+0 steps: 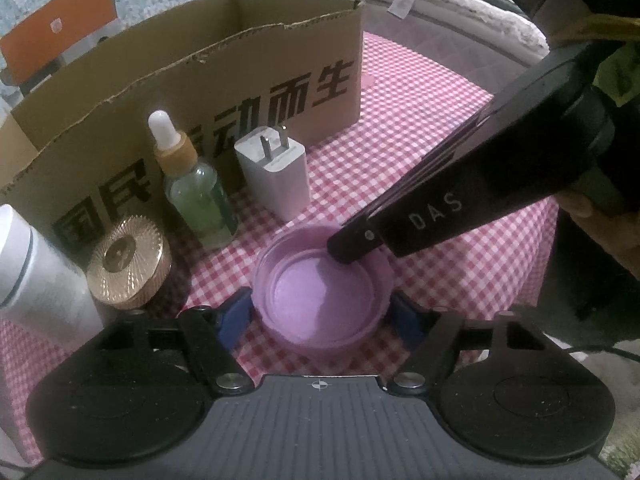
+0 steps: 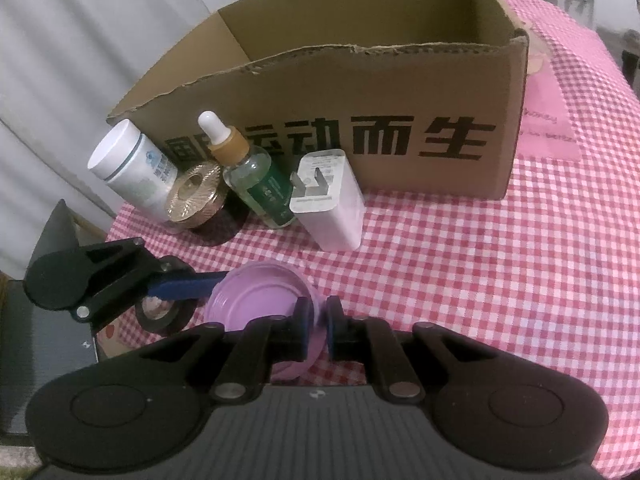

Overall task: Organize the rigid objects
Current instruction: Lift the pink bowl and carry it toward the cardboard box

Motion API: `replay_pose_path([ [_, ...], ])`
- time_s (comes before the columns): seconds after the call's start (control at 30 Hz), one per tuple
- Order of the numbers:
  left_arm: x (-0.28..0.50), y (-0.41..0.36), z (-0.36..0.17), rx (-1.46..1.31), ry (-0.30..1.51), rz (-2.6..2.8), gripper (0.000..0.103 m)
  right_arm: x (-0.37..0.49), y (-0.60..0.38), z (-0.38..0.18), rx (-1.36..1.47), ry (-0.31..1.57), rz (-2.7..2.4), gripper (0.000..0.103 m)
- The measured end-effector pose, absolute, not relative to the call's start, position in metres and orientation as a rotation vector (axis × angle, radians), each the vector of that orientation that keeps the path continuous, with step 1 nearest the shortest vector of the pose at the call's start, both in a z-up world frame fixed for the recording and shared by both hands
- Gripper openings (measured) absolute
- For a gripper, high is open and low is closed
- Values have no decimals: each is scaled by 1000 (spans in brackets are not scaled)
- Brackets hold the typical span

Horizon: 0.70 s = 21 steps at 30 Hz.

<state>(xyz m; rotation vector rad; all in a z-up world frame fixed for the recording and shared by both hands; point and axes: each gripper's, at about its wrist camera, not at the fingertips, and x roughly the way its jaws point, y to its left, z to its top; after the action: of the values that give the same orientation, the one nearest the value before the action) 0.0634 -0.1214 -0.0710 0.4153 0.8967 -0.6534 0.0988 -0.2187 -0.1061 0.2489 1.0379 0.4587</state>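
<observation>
A purple plastic lid [image 1: 320,304], hollow side up, sits between the blue pads of my left gripper [image 1: 322,314]. Both pads touch its sides. My right gripper [image 1: 352,249] reaches in from the right and pinches the lid's far rim, one finger inside it. In the right wrist view the right gripper [image 2: 317,328] is shut on the rim of the lid [image 2: 256,300]. There the lid tilts just above the checked cloth, with a blue left finger [image 2: 188,286] against its left side.
An open cardboard box [image 1: 248,64] stands behind. In front of it stand a white bottle [image 2: 128,164], a gold-topped jar [image 2: 194,196], a green dropper bottle [image 2: 256,184] and a white charger [image 2: 332,204]. A black tape roll [image 2: 160,316] lies near the table's left edge.
</observation>
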Motion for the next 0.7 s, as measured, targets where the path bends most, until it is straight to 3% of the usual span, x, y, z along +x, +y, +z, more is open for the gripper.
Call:
replay_pose_path([
  [0.37, 50, -114, -40, 400, 804, -650, 73, 82, -226, -72, 215, 962, 423, 8],
  [0.7, 45, -93, 42, 407, 577, -566, 73, 75, -215, 24, 122, 727, 469, 9],
])
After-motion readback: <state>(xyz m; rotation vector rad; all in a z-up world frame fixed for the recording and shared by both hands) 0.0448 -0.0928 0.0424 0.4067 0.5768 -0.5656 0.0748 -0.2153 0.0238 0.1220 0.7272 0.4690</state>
